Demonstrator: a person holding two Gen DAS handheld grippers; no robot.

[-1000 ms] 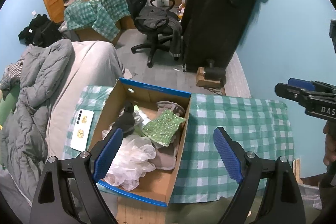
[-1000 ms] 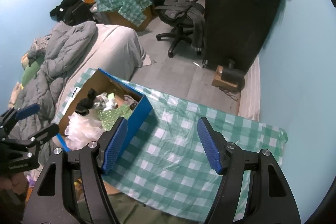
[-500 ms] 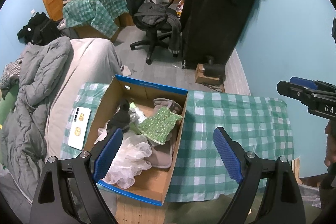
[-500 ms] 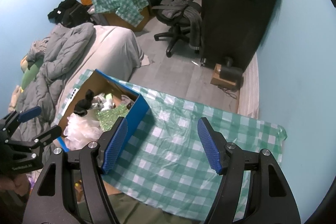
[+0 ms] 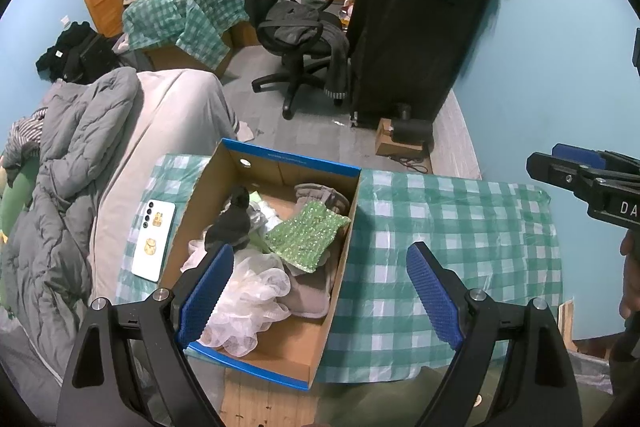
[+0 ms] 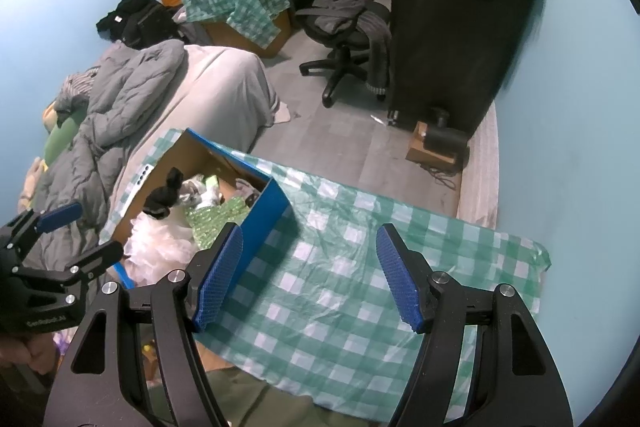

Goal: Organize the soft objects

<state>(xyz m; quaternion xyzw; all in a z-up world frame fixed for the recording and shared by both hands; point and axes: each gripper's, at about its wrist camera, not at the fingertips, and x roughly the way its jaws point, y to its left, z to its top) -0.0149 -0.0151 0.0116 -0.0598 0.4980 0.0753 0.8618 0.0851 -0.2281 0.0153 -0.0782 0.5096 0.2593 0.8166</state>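
Observation:
A blue cardboard box [image 5: 280,159] [image 6: 267,214] sits on a green checked tablecloth [image 5: 460,235] [image 6: 340,291]. Inside lie a green sequined cloth [image 5: 308,235], a white mesh puff [image 5: 248,303], a black sock [image 5: 232,223] and grey fabric [image 5: 308,297]. My left gripper [image 5: 320,295] hangs open above the box's near right corner, nothing between its blue pads. My right gripper [image 6: 308,277] is open over bare cloth to the right of the box. Each gripper shows at the edge of the other's view: the right gripper [image 5: 584,179] and the left gripper [image 6: 60,239].
A white phone [image 5: 154,239] lies left of the box. A bed with a grey duvet [image 5: 68,163] borders the table on the left. Beyond are an office chair [image 5: 304,39], a tall black covered rack [image 5: 416,27] and a blue wall [image 5: 560,67] at right.
Both views have shifted slightly, so the box and table sit a little lower left in frame. Both grippers keep the same opening and nothing was picked up.

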